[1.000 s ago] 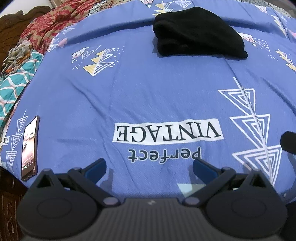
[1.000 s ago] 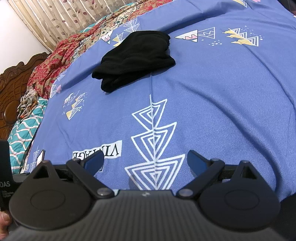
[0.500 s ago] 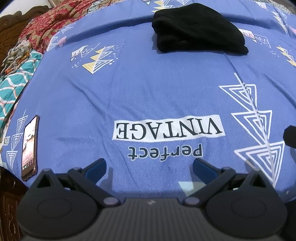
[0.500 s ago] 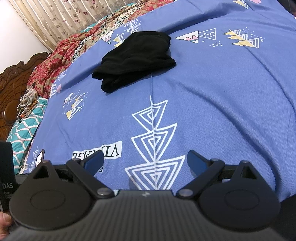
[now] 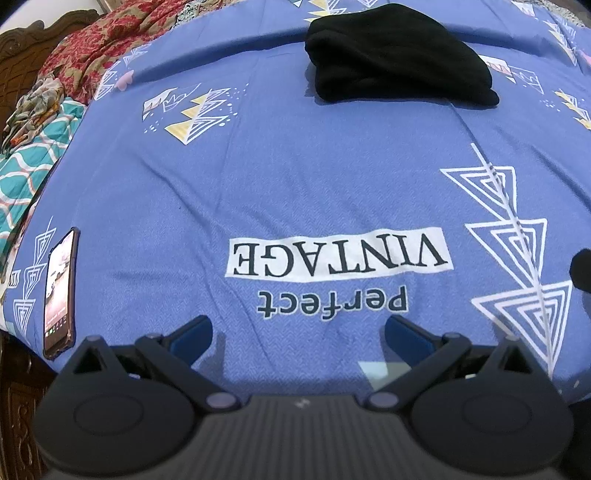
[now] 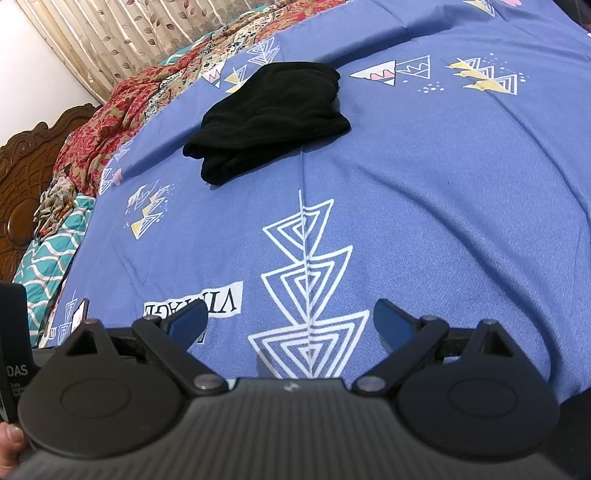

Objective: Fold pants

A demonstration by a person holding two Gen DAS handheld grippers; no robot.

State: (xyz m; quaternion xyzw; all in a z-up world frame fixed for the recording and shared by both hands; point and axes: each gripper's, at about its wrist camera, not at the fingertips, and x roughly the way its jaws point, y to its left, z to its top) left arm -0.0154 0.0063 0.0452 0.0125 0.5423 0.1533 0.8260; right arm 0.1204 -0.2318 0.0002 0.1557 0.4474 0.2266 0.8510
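Far across the bed [image 5: 295,177], the black pants [image 5: 399,55] lie bundled, seemingly folded, well ahead of both wide-open, empty hand-held grippers, left [image 5: 297,334] and right [image 6: 291,321], neither clearly nearer.

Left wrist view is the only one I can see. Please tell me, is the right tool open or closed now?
Observer: The right tool is open, and nothing is between its blue fingers.
Operator: Does it touch the pants?
Observer: No. In the right wrist view the folded black pants lie further ahead on the bedsheet, apart from the tool.
Operator: What is behind the bed on that side?
Observer: A beige curtain with a leaf print hangs behind the carved wooden headboard.
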